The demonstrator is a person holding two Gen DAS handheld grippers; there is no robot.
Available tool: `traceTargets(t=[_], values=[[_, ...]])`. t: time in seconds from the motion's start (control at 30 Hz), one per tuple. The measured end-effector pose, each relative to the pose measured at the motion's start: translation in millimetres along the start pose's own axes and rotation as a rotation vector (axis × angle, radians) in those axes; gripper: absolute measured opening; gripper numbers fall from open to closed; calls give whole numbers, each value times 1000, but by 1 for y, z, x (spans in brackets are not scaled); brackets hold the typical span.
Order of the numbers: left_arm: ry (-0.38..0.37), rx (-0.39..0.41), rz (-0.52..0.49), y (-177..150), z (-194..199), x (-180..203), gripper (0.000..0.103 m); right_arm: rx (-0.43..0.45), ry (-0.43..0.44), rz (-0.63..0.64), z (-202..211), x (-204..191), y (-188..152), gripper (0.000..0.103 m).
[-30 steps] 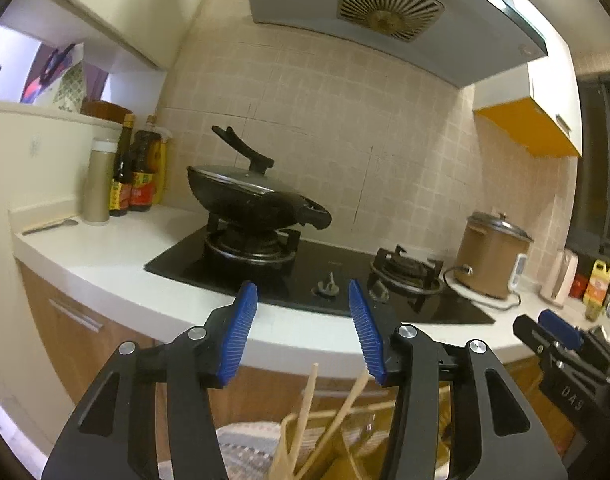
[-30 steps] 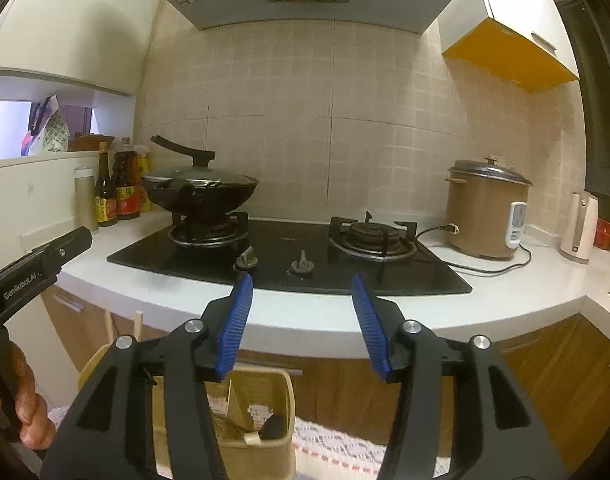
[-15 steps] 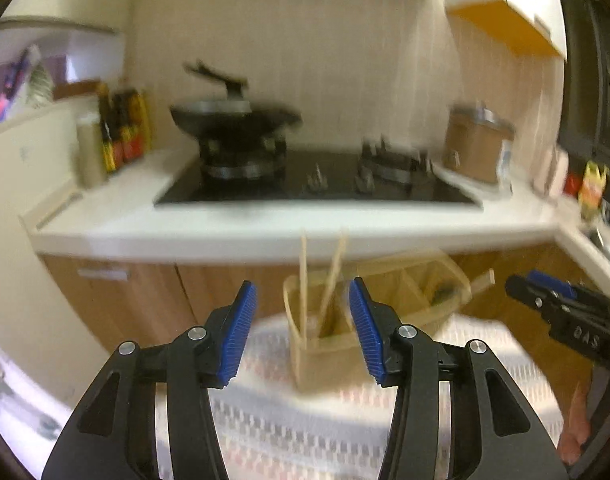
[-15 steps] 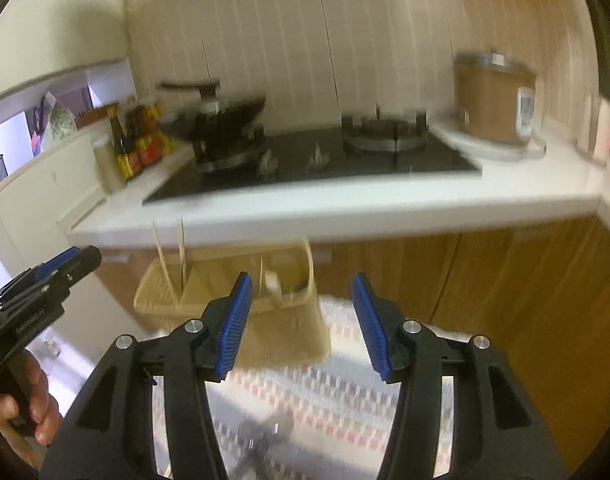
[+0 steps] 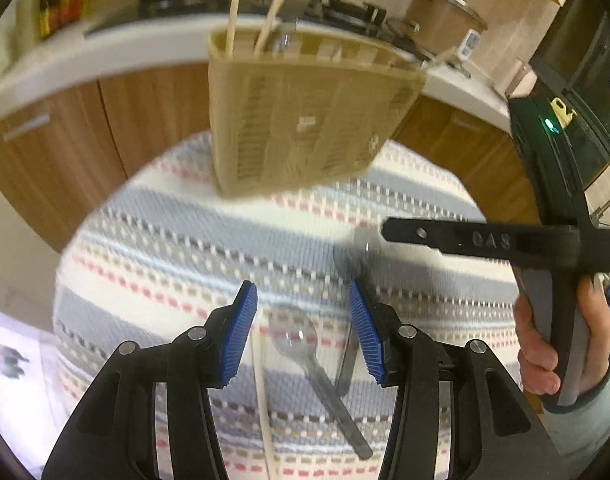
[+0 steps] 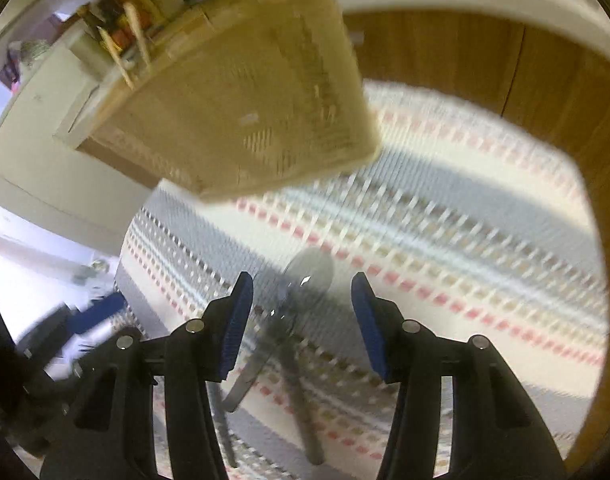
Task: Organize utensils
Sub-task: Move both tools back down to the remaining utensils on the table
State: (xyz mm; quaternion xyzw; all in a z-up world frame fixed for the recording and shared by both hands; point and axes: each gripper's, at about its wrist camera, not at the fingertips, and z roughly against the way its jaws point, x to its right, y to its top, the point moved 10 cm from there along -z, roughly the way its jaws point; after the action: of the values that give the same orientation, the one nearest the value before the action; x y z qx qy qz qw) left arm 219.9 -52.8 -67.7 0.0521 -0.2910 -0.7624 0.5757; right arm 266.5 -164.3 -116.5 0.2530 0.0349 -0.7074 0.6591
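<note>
My left gripper (image 5: 303, 332) points down, open and holding nothing, over a striped cloth (image 5: 165, 248). A clear-bowled spoon (image 5: 325, 384) lies on the cloth below its fingers, a loose chopstick (image 5: 261, 400) to its left and a second spoon (image 5: 351, 256) to its right. A beige slotted utensil basket (image 5: 305, 128) with two chopsticks (image 5: 233, 12) upright in it stands beyond. My right gripper (image 6: 301, 316) hovers over a spoon (image 6: 309, 272); its jaws are closing, and the pads do not touch the spoon. The basket (image 6: 245, 120) is at upper left there.
A hand holds the right gripper (image 5: 389, 232) at the right of the left wrist view. The left gripper (image 6: 97, 312) shows blurred at lower left of the right wrist view. Wooden cabinet doors (image 5: 153, 108) and a white counter edge (image 5: 85, 60) rise behind the cloth.
Both grippers have tipped from facing the stove and counter to pointing down at the cloth and have dropped lower. The spoons on the cloth have come into view beneath the fingers.
</note>
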Motion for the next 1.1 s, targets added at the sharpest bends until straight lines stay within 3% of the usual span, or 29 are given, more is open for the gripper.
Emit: traceTargets(t=[0.27,0.43,0.5,0.83,1.1], values=[[45,-47,41,-29,-19,-28,46,-32,-50,-49,-26,-5,-4,39],[51,-66,50,-39,-29,-35,46,-39,-107,-33,-42,-12,-5,39],[58,-71,44,-41,-31,-36,46,-37,-137,1,-44,-17,-7,33],[50,-111,53,-50,-43,-36,44,-56,-132,55,-41,-9,-11,32],[126,-160,-29,-53,-60,-24,39,-132,-274,260,-43,5,-21,32]])
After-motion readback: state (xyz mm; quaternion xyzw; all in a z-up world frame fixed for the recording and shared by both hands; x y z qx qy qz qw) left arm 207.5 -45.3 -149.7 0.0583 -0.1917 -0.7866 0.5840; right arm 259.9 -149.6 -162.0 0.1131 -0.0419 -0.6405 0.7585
